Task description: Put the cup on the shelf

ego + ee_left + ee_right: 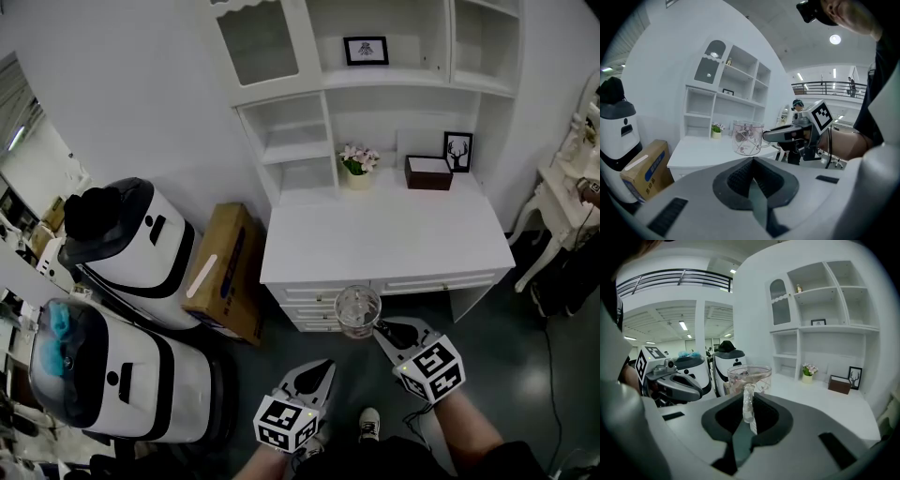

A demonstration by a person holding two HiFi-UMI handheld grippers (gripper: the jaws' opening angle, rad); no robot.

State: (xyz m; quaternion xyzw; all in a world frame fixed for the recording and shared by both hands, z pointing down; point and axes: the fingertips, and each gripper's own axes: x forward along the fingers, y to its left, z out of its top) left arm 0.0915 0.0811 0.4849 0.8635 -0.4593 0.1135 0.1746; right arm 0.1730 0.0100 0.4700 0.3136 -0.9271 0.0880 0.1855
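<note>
A clear glass cup (357, 309) with a pink flower print hangs in the air just in front of the white desk (394, 239). My right gripper (379, 329) is shut on the cup's handle (748, 401), and the cup (749, 376) stands upright past the jaw tips. The left gripper (325, 366) is lower and to the left, shut with nothing in it. In the left gripper view the cup (747, 137) and the right gripper (787, 134) show ahead. The white shelf unit (375, 80) rises at the back of the desk.
On the desk stand a flower pot (358, 165), a brown box (428, 173) and a framed picture (457, 150). Another picture (366, 51) sits on an upper shelf. A cardboard box (228, 272) and two white robots (131, 246) stand to the left. White furniture (562, 197) is at the right.
</note>
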